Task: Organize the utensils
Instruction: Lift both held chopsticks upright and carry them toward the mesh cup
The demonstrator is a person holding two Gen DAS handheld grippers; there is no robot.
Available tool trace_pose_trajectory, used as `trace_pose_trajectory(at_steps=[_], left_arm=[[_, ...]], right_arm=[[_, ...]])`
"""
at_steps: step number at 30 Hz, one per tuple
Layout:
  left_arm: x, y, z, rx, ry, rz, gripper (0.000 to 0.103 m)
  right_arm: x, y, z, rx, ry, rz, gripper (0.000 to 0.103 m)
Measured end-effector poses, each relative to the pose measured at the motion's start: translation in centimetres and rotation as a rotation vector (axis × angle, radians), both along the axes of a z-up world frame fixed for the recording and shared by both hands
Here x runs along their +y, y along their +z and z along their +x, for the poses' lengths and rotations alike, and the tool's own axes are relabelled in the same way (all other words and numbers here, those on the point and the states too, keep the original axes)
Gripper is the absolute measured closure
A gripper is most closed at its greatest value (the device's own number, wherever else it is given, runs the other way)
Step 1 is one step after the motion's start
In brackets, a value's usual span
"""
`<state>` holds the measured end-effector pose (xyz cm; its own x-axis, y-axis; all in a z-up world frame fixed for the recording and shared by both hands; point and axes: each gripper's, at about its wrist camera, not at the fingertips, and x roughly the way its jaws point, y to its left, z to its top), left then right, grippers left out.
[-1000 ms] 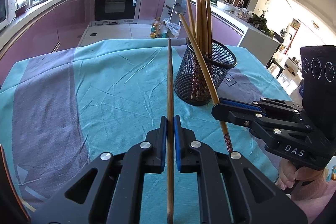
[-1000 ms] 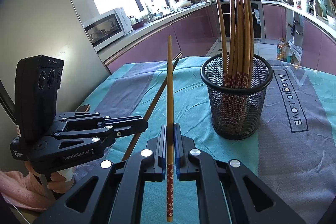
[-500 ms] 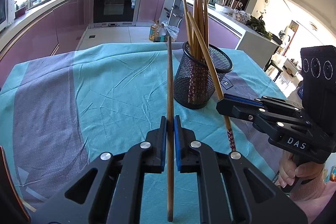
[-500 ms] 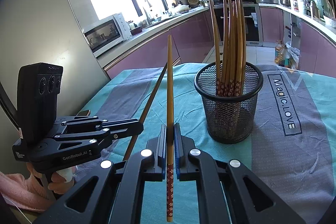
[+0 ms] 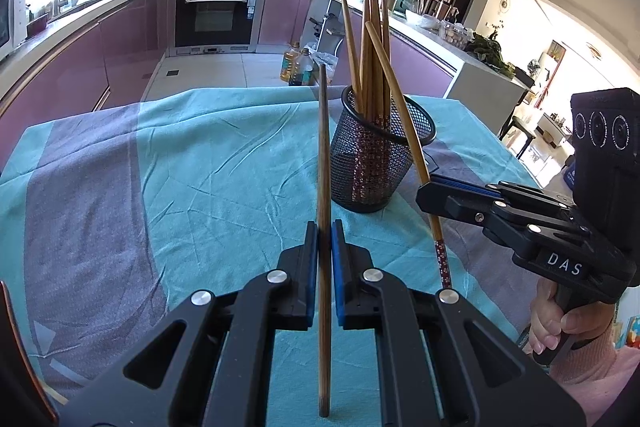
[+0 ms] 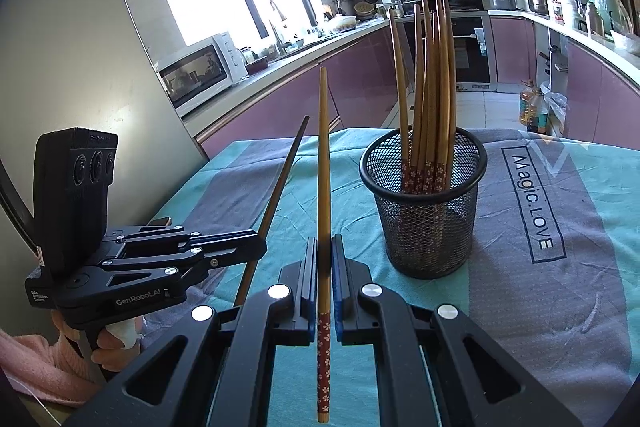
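Ahead-right of both claws, mesh cup (image 6: 423, 203) holds chopsticks (image 6: 428, 87); left gripper (image 5: 324, 251) and right gripper (image 6: 324, 267) level, side by side, each clamped on one chopstick (image 5: 323, 163) (image 6: 323, 163).

Both hand-held grippers, left (image 5: 324, 227) and right (image 6: 324, 241), are clamped, pointing forward.

Teal-grey tablecloth (image 5: 200, 163) — microwave (image 6: 198, 73), oven (image 5: 218, 13) behind.

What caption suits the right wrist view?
Both tongs grip a chopstick beside the mesh cup.
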<state>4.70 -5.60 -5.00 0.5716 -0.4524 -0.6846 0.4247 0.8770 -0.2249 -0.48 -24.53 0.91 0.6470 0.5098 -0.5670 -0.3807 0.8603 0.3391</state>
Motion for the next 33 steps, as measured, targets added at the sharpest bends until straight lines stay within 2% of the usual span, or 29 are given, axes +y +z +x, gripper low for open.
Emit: trace_pose_trajectory(at_steps=[33], left_arm=[[0.0, 1.6, 0.1, -0.028, -0.015, -0.03, 0.095]], right_arm=[[-1.2, 0.6, 0.3, -0.027, -0.02, 0.009, 0.097]])
